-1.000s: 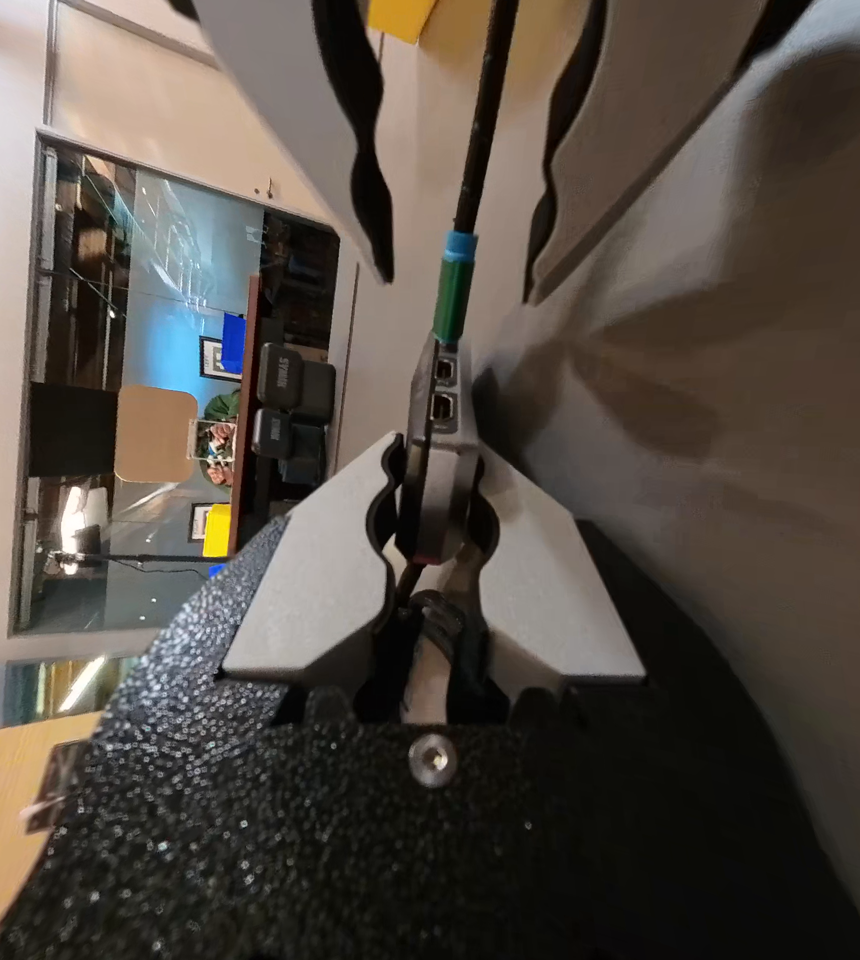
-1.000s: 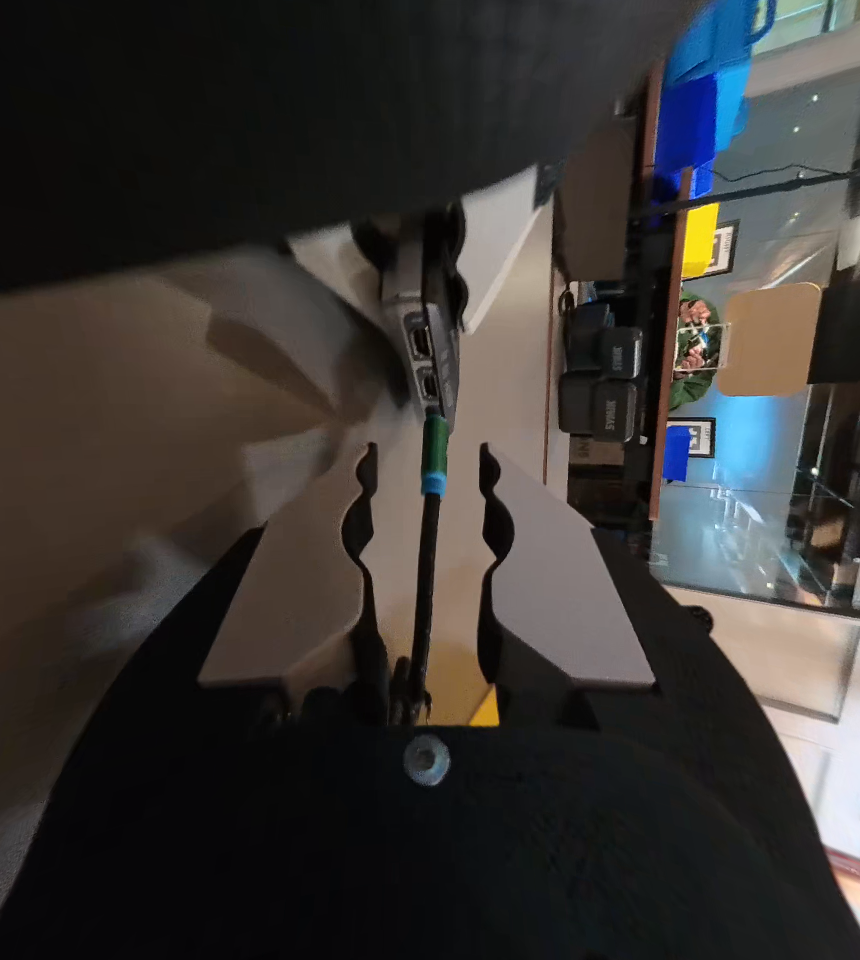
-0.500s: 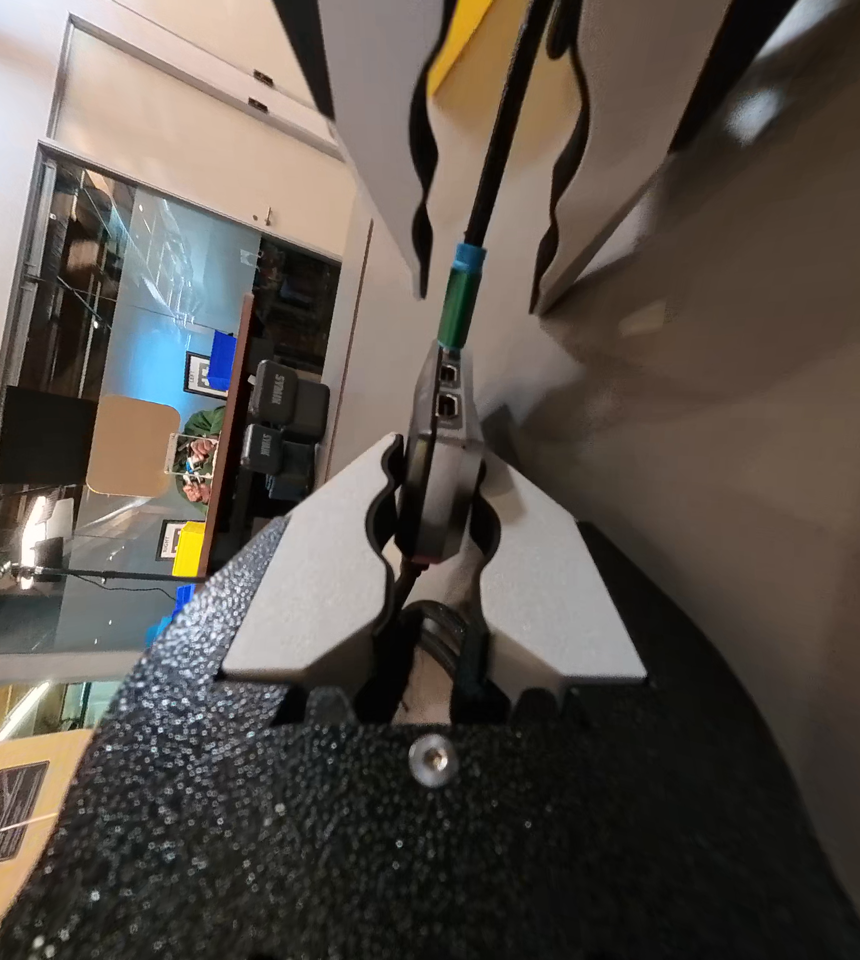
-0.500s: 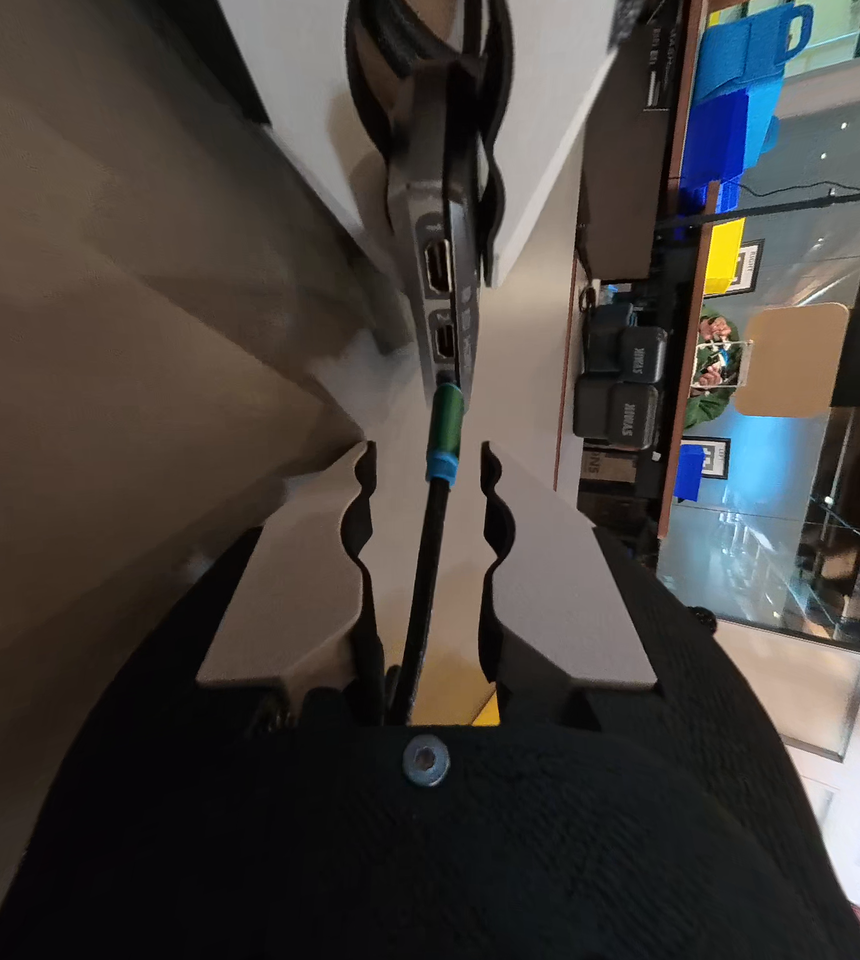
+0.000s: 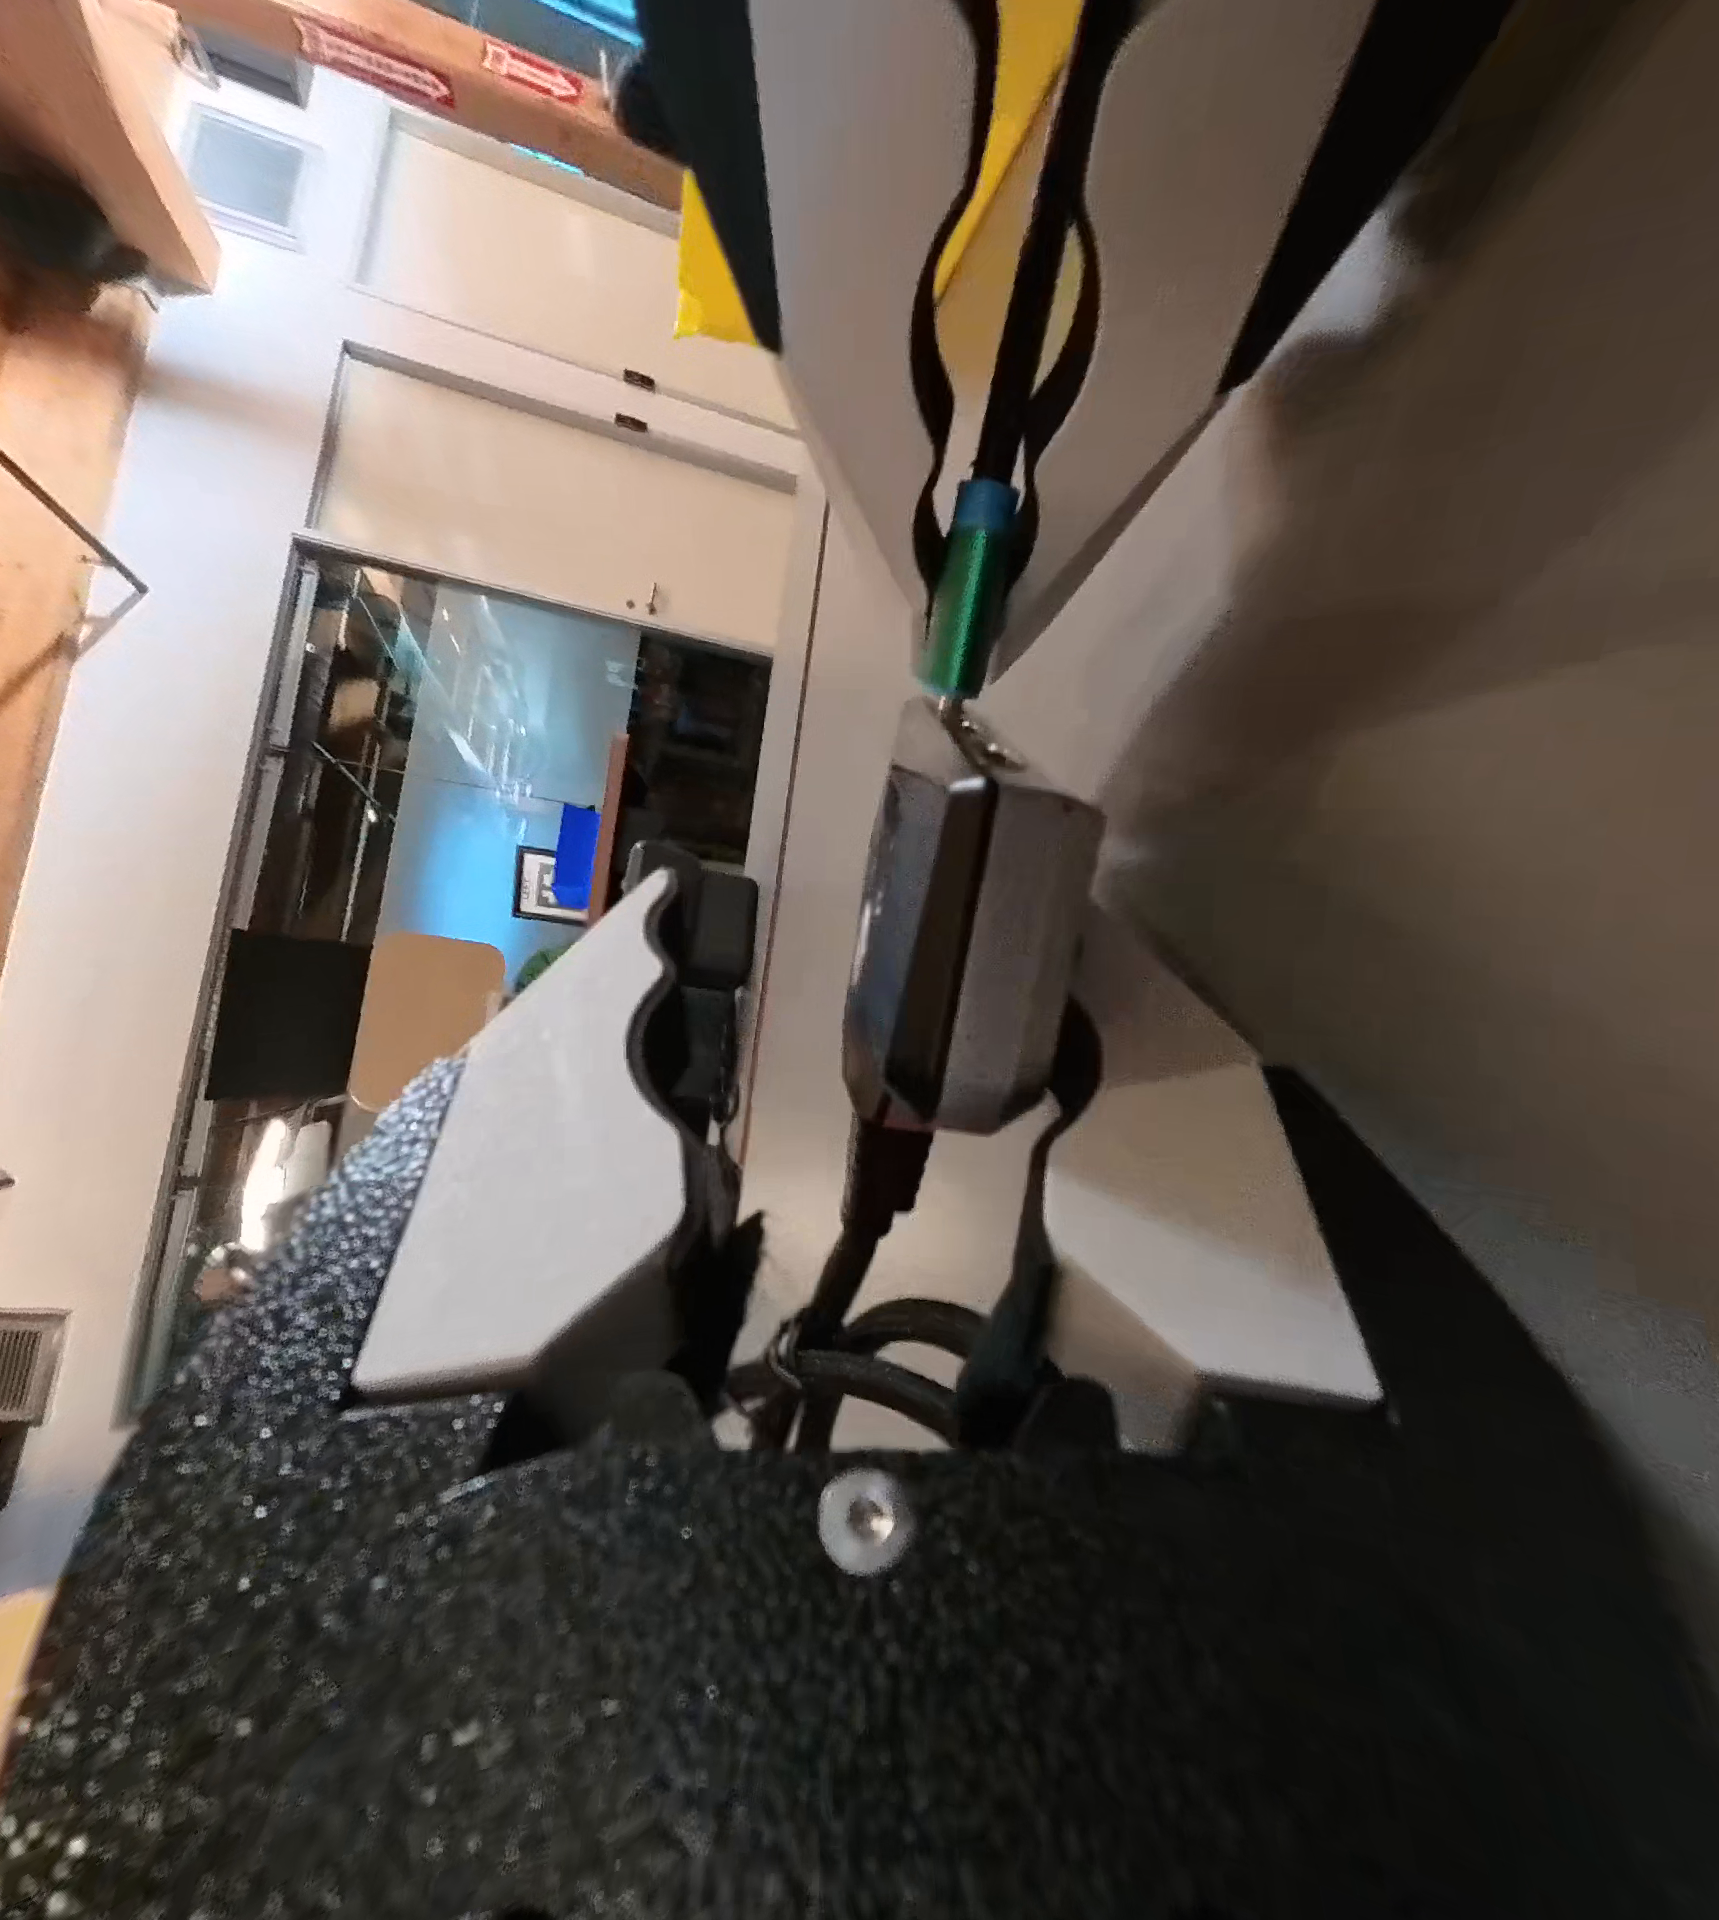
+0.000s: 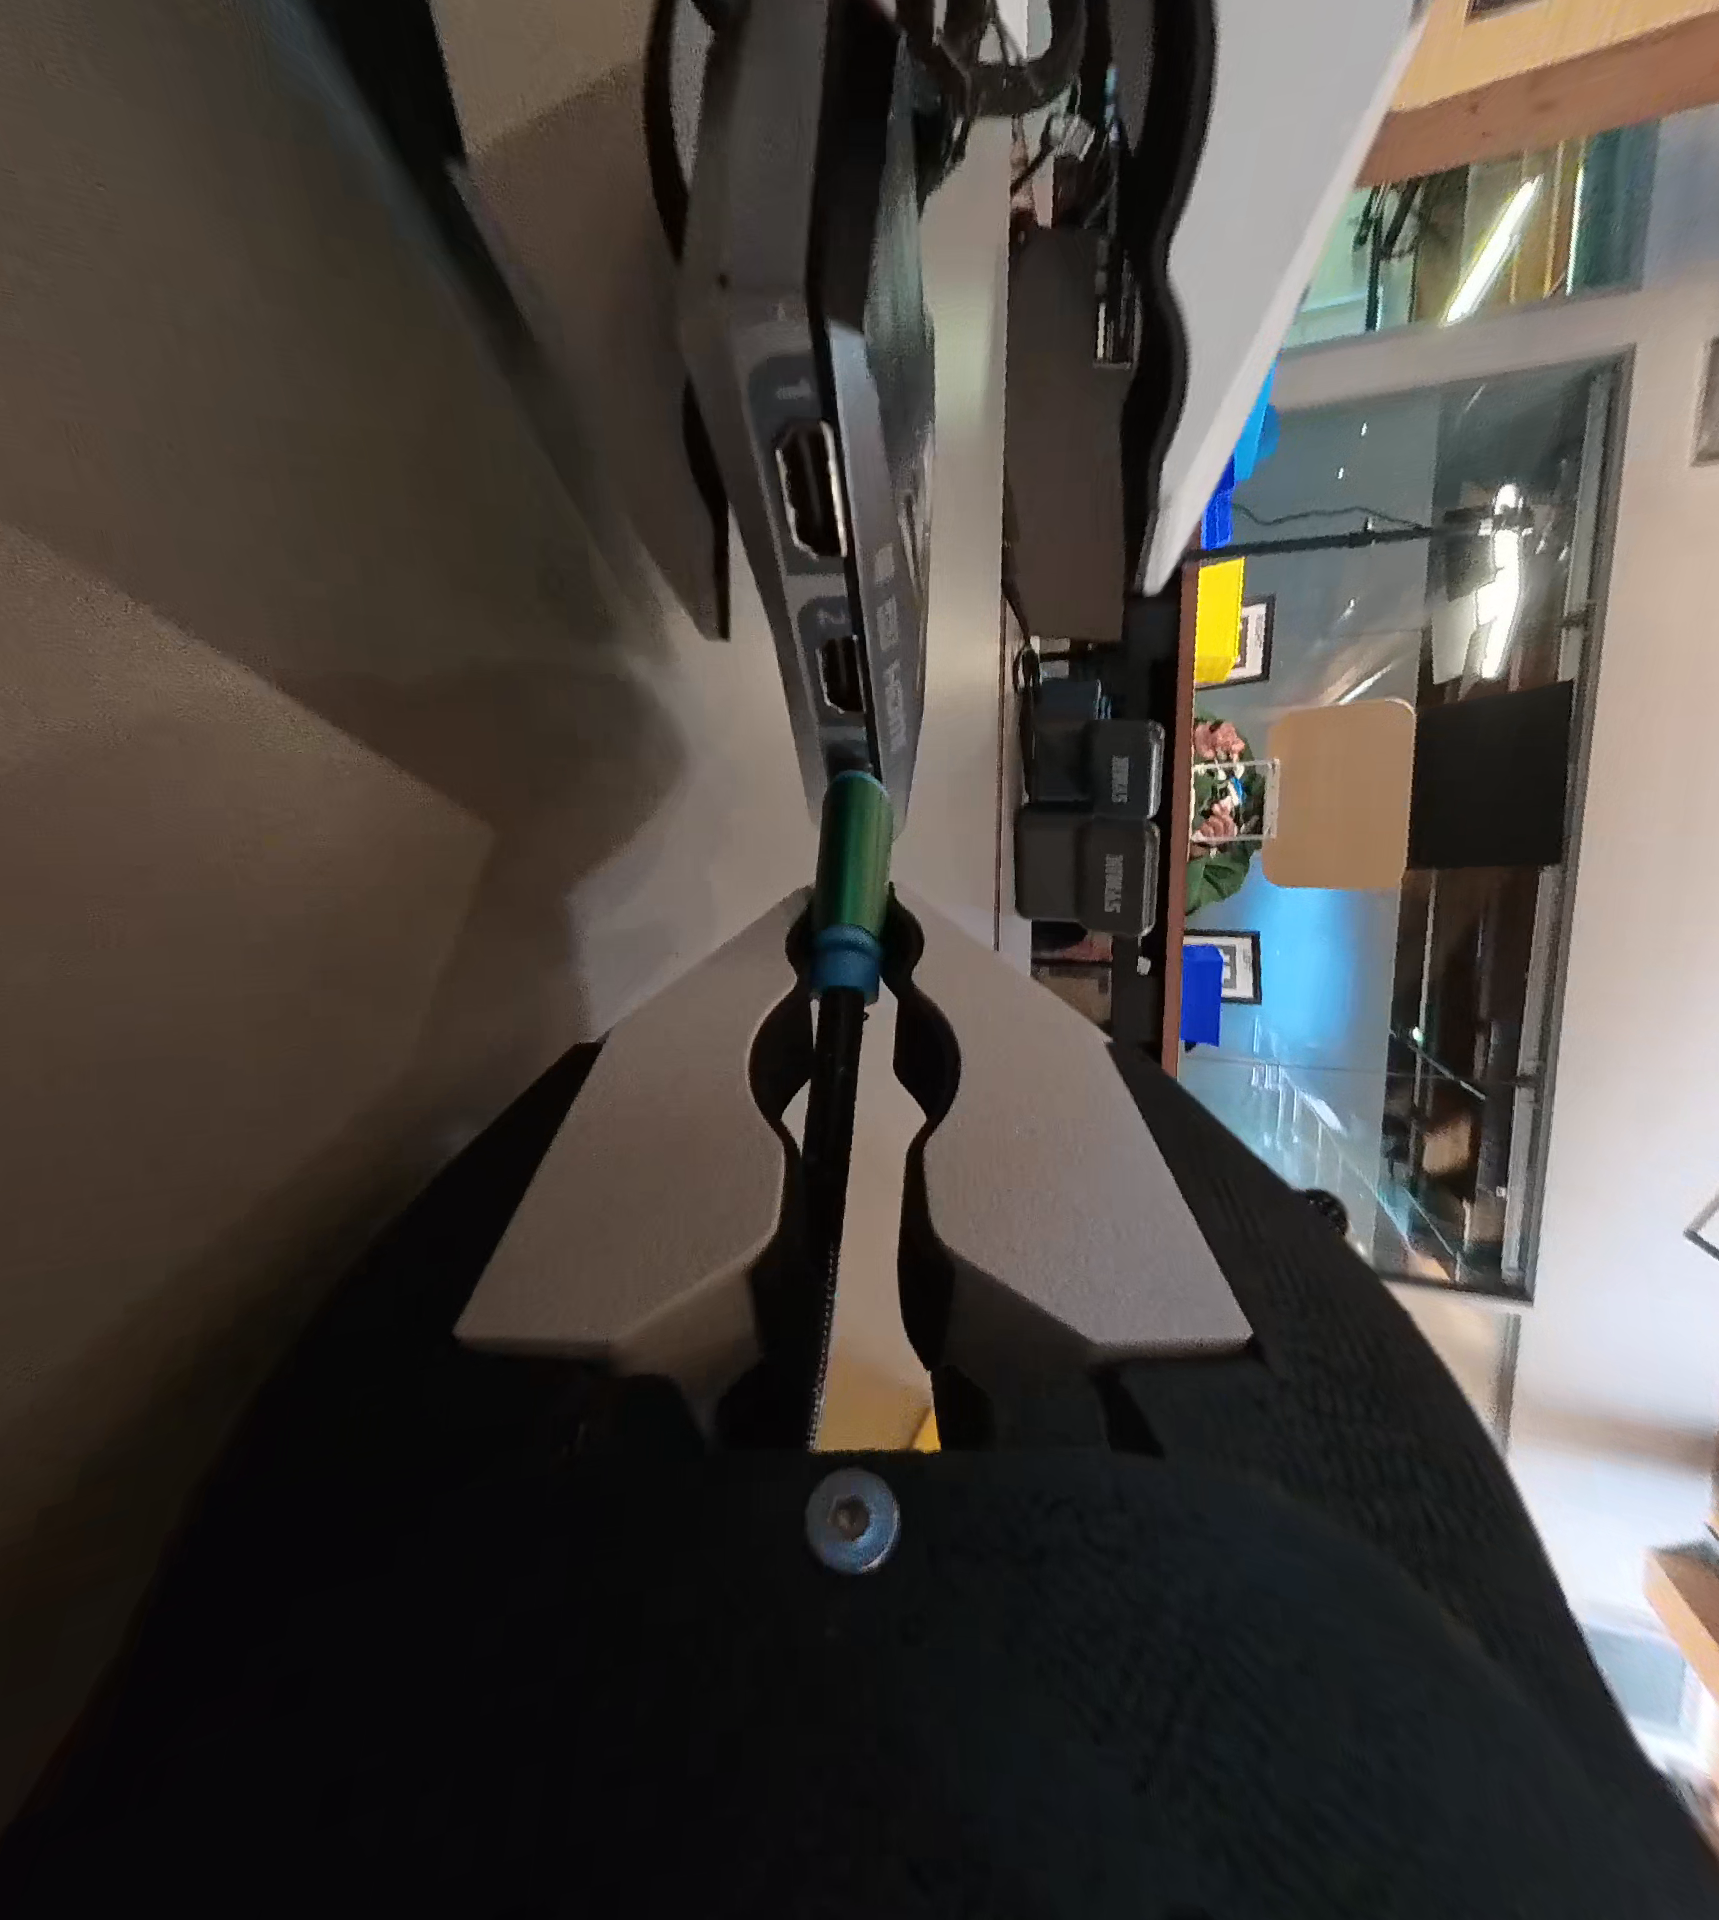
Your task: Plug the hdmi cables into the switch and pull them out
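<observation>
Green plug gripped at the switch

Right tongs (image 6: 850, 956) clamp the green plug (image 6: 853, 852) touching the grey switch (image 6: 813, 499); left tongs (image 5: 865, 987) stand apart around it.

Matt grey metal switch (image 6: 834, 582); glossy green metallic plug (image 6: 853, 852).

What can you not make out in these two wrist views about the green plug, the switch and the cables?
- Left wrist view: how deep the green plug sits in the switch; the joint is small and blurred.
- Right wrist view: where the black cable leads; the body of the right gripper, shut on the plug, hides it.
- Left wrist view: where the switch's lead ends; the open left gripper covers it.
</observation>
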